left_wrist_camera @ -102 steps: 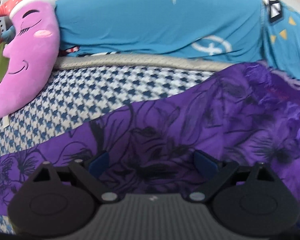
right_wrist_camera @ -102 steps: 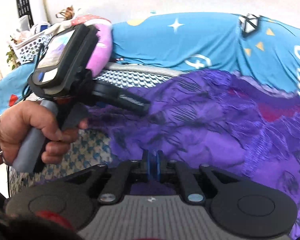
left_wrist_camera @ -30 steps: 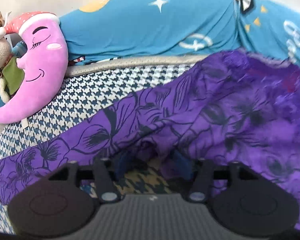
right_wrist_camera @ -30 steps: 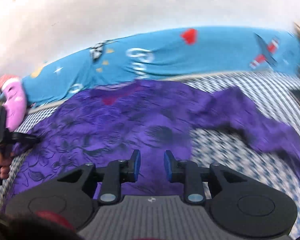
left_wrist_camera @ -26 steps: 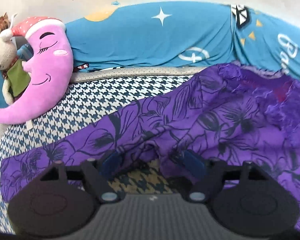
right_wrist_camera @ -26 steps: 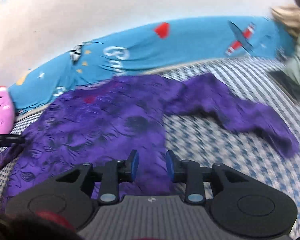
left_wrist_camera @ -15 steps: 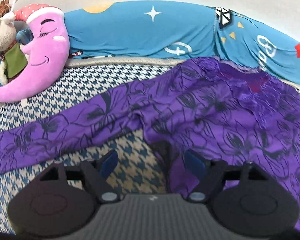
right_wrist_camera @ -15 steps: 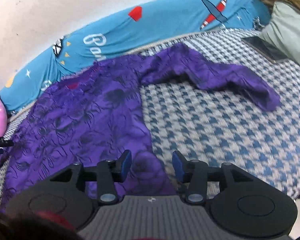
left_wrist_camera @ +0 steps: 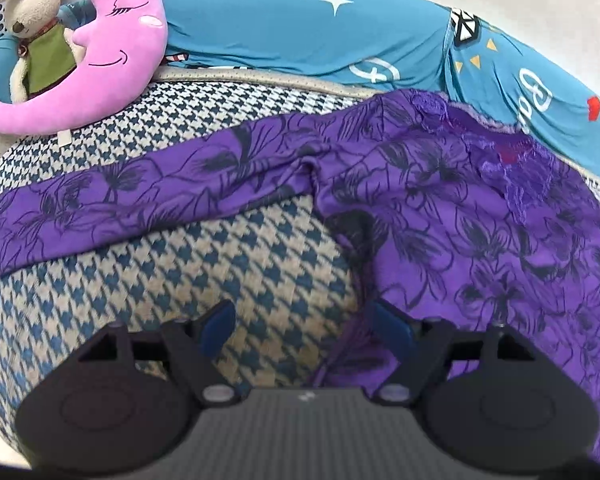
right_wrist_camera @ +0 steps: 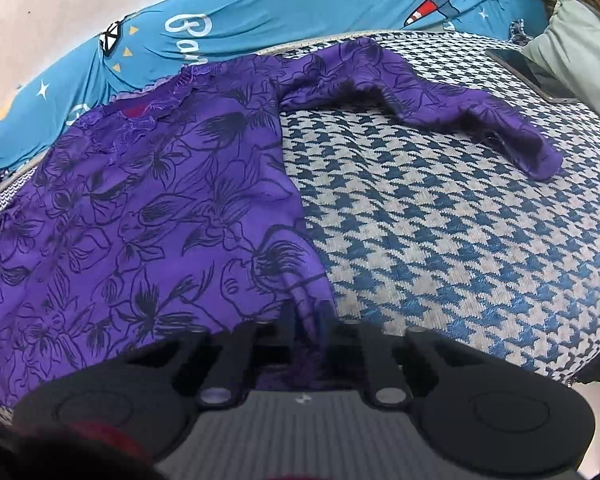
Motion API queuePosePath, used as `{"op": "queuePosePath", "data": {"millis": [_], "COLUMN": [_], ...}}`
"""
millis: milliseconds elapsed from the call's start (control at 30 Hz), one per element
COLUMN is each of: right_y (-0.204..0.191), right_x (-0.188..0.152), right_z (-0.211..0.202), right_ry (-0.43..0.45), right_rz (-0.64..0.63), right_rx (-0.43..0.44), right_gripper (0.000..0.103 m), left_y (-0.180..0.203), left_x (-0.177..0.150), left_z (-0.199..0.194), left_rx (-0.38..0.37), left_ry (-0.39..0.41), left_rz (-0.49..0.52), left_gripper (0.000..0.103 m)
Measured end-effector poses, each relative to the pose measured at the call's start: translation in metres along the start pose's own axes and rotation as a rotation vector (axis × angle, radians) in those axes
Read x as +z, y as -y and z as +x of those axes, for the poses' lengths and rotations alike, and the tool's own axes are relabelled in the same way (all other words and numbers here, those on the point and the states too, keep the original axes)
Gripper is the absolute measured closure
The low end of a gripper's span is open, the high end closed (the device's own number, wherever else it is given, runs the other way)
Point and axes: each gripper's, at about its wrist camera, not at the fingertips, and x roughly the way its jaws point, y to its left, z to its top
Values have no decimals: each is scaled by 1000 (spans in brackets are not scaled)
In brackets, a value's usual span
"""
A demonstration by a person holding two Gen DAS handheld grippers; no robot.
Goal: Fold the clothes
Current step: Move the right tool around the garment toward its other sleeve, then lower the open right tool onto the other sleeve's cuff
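Garment: the purple floral top (left_wrist_camera: 440, 208) lies spread flat on my houndstooth bed cover (left_wrist_camera: 228, 272), neckline toward the blue bolster (left_wrist_camera: 300, 28) at the top of both frames, hem toward me at the bottom.
Long axis: body runs top to bottom of the frame; the two sleeves reach out sideways, one to the middle left in the left view, the other (right_wrist_camera: 460, 100) to the upper right in the right view.
Right gripper (right_wrist_camera: 306, 332): clenched on the hem corner at the bottom centre of its frame, cloth bunched between the pads.
Left gripper (left_wrist_camera: 304, 324): released, jaws spread wide; the left pad sits over bare cover, the right pad at the shirt's side edge, nothing pinched.
Nearer hand: my right already has the hem; my left is just beside the other hem corner, which lies to its lower right.
Change: a second ago my right jaws stood apart over the fabric, and my left hovered near the armpit; it is now lower along the side seam.
Bystanders: pink moon cushion (left_wrist_camera: 100, 60) at upper left, well apart.
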Motion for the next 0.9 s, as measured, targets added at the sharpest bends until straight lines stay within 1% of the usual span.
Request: {"op": "queuePosePath", "data": {"millis": [67, 167, 233, 300, 367, 433, 500, 533, 567, 600, 700, 900], "right_y": [-1, 2, 6, 9, 13, 14, 14, 15, 16, 16, 14, 0], "right_x": [0, 0, -1, -4, -4, -3, -2, -1, 0, 1, 2, 0], "right_z": [-5, -25, -36, -40, -36, -36, -37, -40, -44, -48, -54, -50], "right_ry": [25, 117, 157, 175, 160, 157, 161, 183, 206, 229, 265, 248], "right_rz": [0, 7, 23, 19, 35, 49, 66, 80, 94, 107, 120, 80], "right_rx": [-12, -64, -100, -182, -192, -185, -183, -195, -195, -194, -169, -41], "right_gripper": [97, 99, 102, 102, 102, 101, 100, 93, 90, 84, 84, 84], "left_y": [1, 1, 1, 2, 3, 6, 10, 11, 13, 14, 12, 13], "left_x": [-5, -12, -15, -19, -24, -28, -33, -35, -37, -39, -43, -44], "left_z": [-1, -6, -8, -10, -8, -7, -6, -5, -3, -2, -2, -5], "left_rx": [10, 19, 22, 24, 12, 6, 25, 33, 41, 49, 61, 79], "left_ry": [-3, 5, 6, 2, -20, -40, -48, -56, -64, -73, -74, -63], "left_rz": [13, 27, 39, 49, 56, 72, 103, 116, 129, 142, 141, 145], "left_gripper": [14, 14, 14, 14, 14, 14, 14, 14, 14, 14, 14, 14]}}
